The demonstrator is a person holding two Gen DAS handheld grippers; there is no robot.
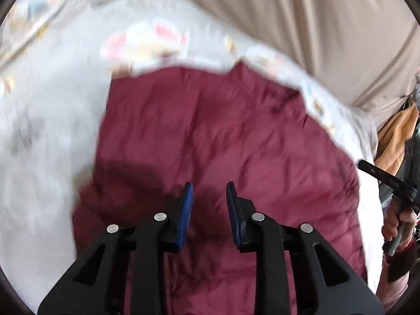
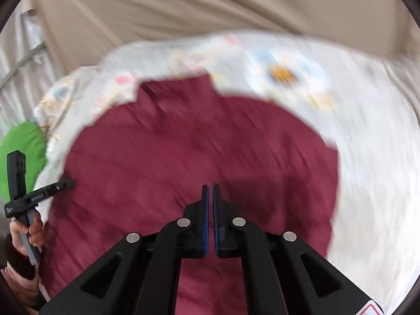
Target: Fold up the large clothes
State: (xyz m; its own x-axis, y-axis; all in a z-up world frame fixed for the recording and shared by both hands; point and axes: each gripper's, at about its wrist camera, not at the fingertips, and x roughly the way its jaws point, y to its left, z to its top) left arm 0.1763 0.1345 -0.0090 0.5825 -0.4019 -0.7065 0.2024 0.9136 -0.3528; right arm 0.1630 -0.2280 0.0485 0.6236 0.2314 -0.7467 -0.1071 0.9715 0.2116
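Observation:
A large maroon quilted garment (image 1: 215, 136) lies spread flat on a white printed bedspread (image 1: 47, 120); it also fills the middle of the right wrist view (image 2: 183, 152). My left gripper (image 1: 210, 191) hangs above the garment with its blue pads apart and nothing between them. My right gripper (image 2: 210, 191) hangs above the garment with its pads pressed together and nothing held. The right gripper and the hand holding it show at the right edge of the left wrist view (image 1: 388, 183). The left gripper shows at the left edge of the right wrist view (image 2: 29, 191).
The bedspread (image 2: 372, 157) surrounds the garment on all sides. Beige curtains (image 1: 315, 21) hang behind the bed. A green cloth (image 2: 21, 152) lies at the left, and orange clothing (image 1: 396, 136) hangs at the right. Both views are motion-blurred.

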